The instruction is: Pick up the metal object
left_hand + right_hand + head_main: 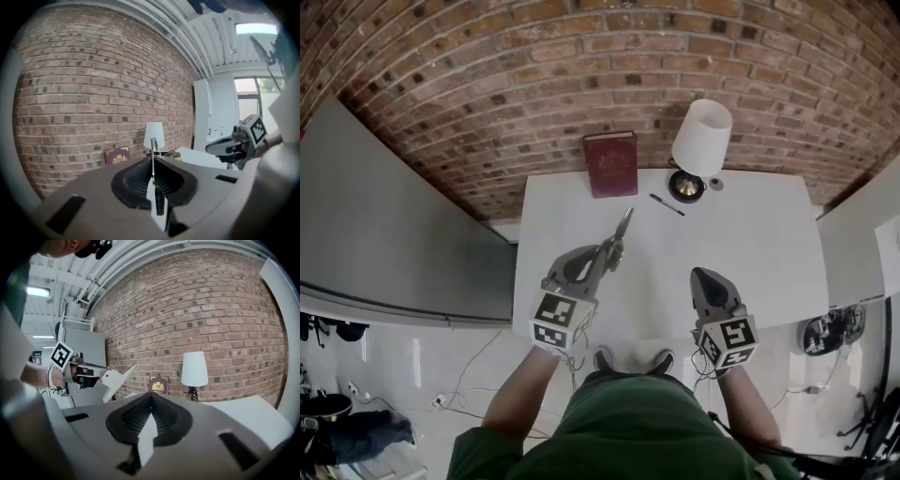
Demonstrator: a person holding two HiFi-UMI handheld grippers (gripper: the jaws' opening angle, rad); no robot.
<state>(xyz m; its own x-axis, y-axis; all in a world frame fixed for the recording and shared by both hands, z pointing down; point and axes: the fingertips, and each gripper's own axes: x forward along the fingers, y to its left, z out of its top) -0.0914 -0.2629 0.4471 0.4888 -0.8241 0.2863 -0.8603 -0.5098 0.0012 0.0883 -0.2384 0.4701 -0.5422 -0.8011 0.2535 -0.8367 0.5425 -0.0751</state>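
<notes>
A: Left gripper view: what are the fingers doing?
B: The left gripper (155,165) is pinching the metal object (153,147) edge-on, hiding its outline, over the table (759,253).
A: And the right gripper (151,396)?
B: Its fingers are pressing together, holding nothing.

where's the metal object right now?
Head view, left of centre: the metal object is clamped in the left gripper, its tip pointing over the white table toward the red book.
</notes>
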